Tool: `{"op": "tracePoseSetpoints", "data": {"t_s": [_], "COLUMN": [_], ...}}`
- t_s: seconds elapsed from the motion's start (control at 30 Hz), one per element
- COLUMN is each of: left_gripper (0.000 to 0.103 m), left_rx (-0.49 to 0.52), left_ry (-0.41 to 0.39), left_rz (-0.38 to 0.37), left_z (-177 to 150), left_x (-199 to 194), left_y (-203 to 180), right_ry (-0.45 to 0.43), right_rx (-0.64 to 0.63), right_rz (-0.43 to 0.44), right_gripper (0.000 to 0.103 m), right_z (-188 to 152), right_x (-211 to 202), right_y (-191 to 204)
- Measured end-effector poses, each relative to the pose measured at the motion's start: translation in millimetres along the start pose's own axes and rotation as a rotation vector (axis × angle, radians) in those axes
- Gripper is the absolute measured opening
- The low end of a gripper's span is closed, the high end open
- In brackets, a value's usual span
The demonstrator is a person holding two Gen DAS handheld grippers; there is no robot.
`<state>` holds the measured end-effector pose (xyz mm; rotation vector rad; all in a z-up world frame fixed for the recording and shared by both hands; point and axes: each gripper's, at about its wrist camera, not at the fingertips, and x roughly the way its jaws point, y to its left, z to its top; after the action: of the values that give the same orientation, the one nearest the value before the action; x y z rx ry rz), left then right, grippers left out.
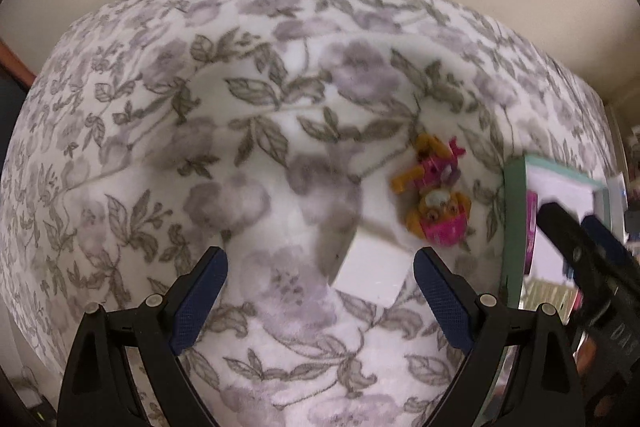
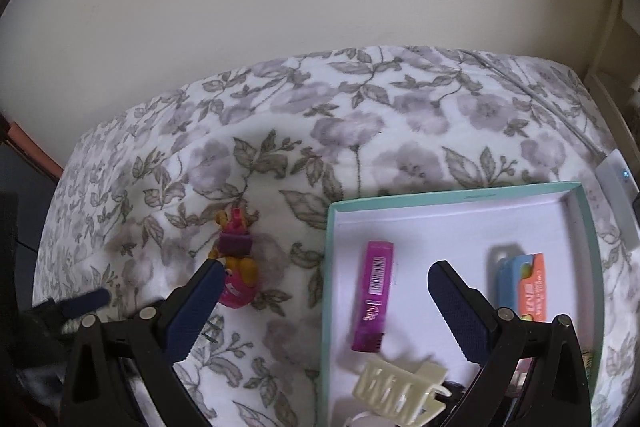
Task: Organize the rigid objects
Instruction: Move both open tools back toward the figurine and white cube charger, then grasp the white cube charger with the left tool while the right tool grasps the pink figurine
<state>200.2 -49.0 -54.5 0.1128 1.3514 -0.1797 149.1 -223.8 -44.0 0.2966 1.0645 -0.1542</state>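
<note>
Toy figure [image 1: 434,193], orange and pink moulded plastic, lies on its side on the floral bed cover [image 1: 280,131], just beside the left wall of the teal-rimmed tray [image 2: 440,201] and outside it. Judged light, stiff and somewhat slick, with thin limbs that could slip out of a pinch; best hold looks like across the pink torso, not the arms. Soft cover may give under a downward press. Left claw [image 1: 320,297] spread, holding nothing. Right claw [image 2: 326,307] spread, empty, hanging over the tray's left wall. Tray holds a magenta tube [image 2: 374,293], a cream hair clip [image 2: 400,387], an orange-blue pack [image 2: 522,287]. Tray's near edge cut off; dark item under the clip unreadable; the figure's underside is hidden.
</note>
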Motion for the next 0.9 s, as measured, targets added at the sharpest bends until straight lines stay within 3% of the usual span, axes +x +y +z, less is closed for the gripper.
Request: {"op": "tracePoseSetpoints", "data": {"t_s": [0.37,0.43,0.6,0.7,0.9], "left_gripper": [0.09,0.078,0.064,0.048,0.048], "left_rx": [0.092,0.088,0.078,0.06,-0.003], "left_ry": [0.045,0.051,0.067,0.063,0.047], "left_rz": [-0.001,-0.007,-0.042,-0.077,-0.032], "left_z": [-10,-10,-12,-11,-6], "left_x": [22,24,33,34,34], "left_y": [-23,-22,-21,-20,-2], "right_ry": [0.003,0.009,0.008,0.012,0.036], "right_rx": [-0.029,-0.024,-0.038,-0.054,-0.068], "right_rz": [0.031,0.041,0.052,0.063,0.088], "right_gripper": [0.098,0.095,0.09,0.084,0.073], "right_z": [-1,-1,-3,-3,-7], "right_x": [11,14,17,19,31], "right_y": [18,20,27,33,42]}}
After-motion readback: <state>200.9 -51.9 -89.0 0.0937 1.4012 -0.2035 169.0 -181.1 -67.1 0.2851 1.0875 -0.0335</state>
